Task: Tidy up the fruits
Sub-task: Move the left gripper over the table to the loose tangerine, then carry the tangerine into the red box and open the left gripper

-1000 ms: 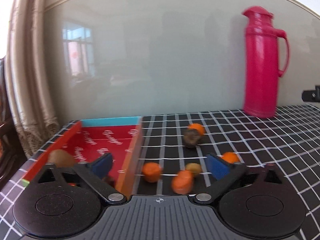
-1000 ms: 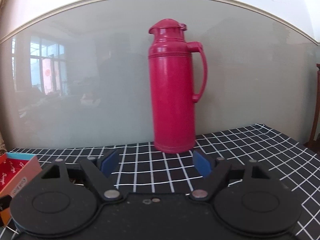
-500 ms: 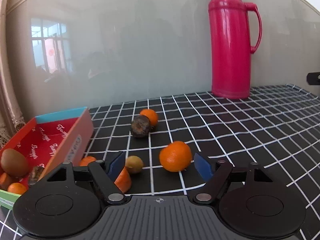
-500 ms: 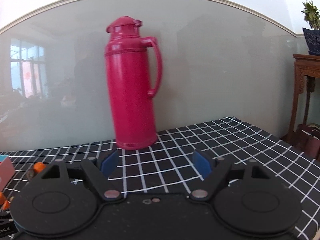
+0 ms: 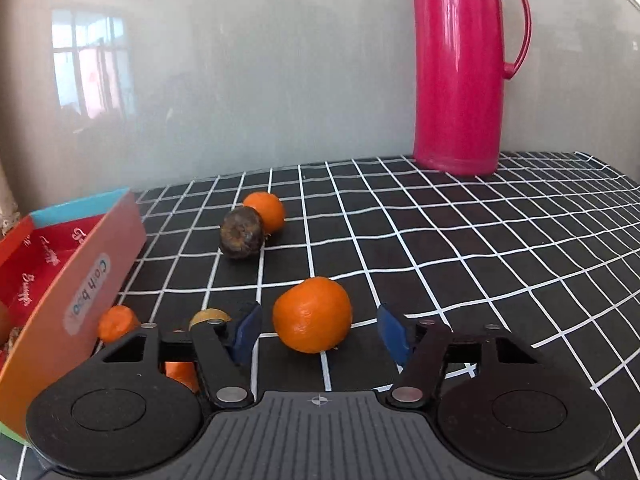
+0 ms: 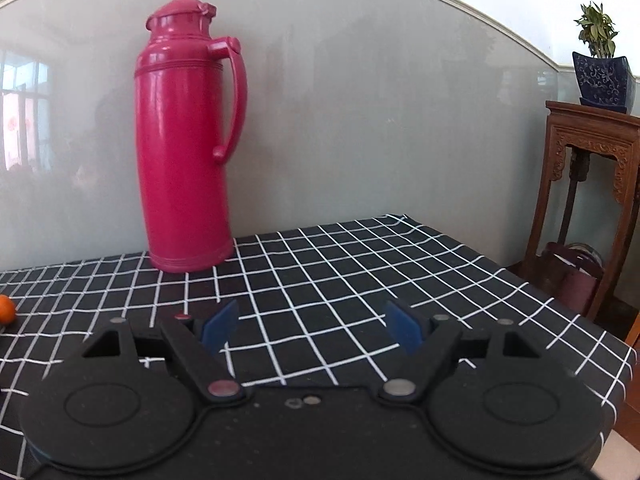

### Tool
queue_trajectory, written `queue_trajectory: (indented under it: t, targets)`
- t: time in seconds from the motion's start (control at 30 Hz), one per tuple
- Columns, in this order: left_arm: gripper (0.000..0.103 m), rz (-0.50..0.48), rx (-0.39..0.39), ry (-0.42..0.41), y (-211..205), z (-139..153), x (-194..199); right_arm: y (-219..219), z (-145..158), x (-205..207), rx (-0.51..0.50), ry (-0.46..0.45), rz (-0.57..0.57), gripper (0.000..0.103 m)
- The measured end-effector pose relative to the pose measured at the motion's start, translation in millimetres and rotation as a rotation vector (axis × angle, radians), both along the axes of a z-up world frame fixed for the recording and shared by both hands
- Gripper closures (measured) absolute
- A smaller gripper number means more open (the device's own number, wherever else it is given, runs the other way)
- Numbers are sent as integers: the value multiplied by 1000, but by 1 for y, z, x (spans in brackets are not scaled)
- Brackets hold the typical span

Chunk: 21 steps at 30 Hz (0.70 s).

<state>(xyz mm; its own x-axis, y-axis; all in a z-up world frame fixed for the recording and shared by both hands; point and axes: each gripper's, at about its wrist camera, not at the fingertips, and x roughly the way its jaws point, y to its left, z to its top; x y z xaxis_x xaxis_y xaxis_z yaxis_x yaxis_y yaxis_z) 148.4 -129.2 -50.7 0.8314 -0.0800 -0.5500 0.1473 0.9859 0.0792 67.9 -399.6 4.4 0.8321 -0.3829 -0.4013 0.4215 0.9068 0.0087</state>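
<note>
The left tongs point(image 5: 318, 330) hang low over the counter point(image 5: 460, 248) with their blue pads spread apart, and a plump orange point(image 5: 313, 314) sits on the checked cloth right between them, touching neither pad as far as I can see. Off at ten o'clock from that orange lies a dark, wrinkled fruit point(image 5: 242, 233), and a second orange point(image 5: 265, 212) rests against its far side, the two touching. At nine o'clock, partly hidden behind the left finger, a small yellowish fruit point(image 5: 209, 314) peeks out, with an orange piece point(image 5: 117, 322) just beside it, close to the wall of the red box point(image 5: 86, 280). Another bit of orange point(image 5: 182, 374) shows through the gap in the tong frame; what it is I cannot tell. The box stands at the left edge of the counter, its red printed inside facing up, its contents mostly out of sight.

A tall pink thermos point(image 5: 460, 64) stands upright at one o'clock, at the back of the counter by the grey wall.

The right tongs point(image 6: 312, 330) hover over bare checked cloth, pads wide apart and holding nothing. From there the thermos point(image 6: 186, 136) rises at eleven o'clock, and one orange point(image 6: 5, 309) shows at the far left edge. A carved wooden stand point(image 6: 592, 184) at three o'clock carries a potted plant point(image 6: 602, 64).
</note>
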Motion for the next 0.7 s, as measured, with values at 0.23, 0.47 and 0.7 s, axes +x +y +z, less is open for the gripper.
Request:
queue_trajectory:
  t: [0.23, 0.47, 0.7]
  targets:
    - [60, 19, -42, 21, 5, -2, 4, -9, -6, 1, 1, 20, -18, 22]
    - [60, -7, -49, -2, 7, 4, -8, -6, -6, 3, 16, 24, -23, 22]
    - [60, -9, -65, -47, 22, 22, -26, 14, 1, 7, 16, 16, 18, 22]
